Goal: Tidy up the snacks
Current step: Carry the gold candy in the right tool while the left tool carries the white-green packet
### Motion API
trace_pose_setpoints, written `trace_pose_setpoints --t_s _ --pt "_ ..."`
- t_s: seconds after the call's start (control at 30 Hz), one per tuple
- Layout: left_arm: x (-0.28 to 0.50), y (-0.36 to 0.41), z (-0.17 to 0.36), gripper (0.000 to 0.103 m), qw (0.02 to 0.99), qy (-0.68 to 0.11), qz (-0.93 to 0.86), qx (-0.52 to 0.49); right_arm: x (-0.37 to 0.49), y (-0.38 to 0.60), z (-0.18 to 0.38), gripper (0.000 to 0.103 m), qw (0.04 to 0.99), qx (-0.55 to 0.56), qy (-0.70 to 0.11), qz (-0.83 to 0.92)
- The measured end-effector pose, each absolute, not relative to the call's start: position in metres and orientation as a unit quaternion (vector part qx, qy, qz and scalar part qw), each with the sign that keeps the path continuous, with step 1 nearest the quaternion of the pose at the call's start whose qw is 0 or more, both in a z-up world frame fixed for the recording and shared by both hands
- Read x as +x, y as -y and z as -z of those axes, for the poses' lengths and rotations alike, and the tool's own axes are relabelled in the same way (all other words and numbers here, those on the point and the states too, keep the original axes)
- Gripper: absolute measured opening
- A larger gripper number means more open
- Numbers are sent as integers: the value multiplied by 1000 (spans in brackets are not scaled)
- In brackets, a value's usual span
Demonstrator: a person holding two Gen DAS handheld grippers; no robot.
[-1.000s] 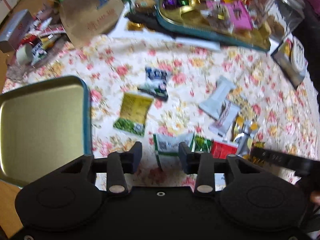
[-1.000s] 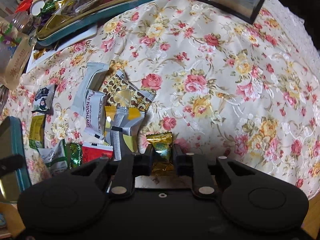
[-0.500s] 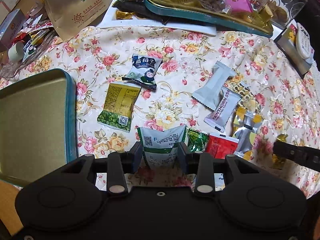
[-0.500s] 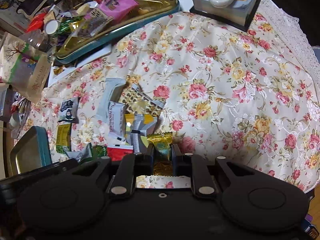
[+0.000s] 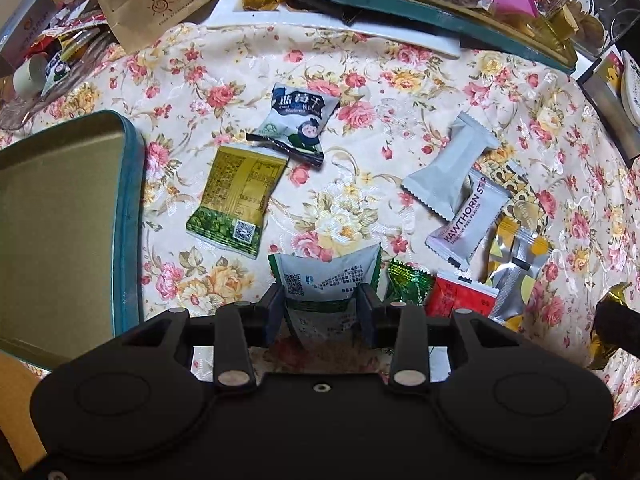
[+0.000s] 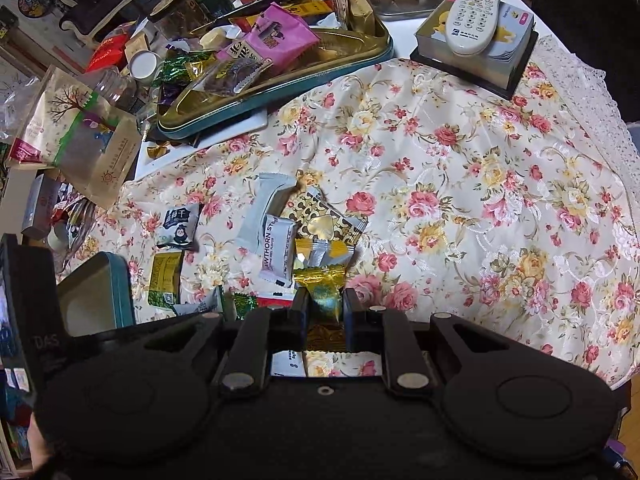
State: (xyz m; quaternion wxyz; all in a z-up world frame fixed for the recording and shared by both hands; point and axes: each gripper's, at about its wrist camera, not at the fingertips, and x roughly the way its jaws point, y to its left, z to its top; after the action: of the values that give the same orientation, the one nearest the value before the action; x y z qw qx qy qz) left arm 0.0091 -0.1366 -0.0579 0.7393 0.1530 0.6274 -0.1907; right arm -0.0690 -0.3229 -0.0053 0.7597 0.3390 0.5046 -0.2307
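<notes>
Floral-cloth surface, cluttered along the top of both frames; loose snacks scattered mid-frame. Left gripper clenched on a white-and-green packet, lower centre of left view, pinched across its width, long axis running up-frame away from the camera, upper edge flared, QR code facing up. Right gripper clamped on a gold-wrapped candy, lower centre of right view, twisted end pointing up-frame, axis along the fingers. Empty teal tin at left edge of left view (probable destination, a judgement only). To do well: keep squeeze steady, lift packet clear of the green sachet beside it, carry left over the tin rim, release low and flat.
</notes>
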Motion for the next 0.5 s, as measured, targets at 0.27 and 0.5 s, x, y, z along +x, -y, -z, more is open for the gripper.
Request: trace_pose_setpoints --t_s 0.27,0.5 --pt "10 140 63 51 741 -622 197 156 -66 320 9 19 753 338 -511 239" --pt "13 126 39 12 758 -603 201 146 -51 312 6 19 756 327 -514 240"
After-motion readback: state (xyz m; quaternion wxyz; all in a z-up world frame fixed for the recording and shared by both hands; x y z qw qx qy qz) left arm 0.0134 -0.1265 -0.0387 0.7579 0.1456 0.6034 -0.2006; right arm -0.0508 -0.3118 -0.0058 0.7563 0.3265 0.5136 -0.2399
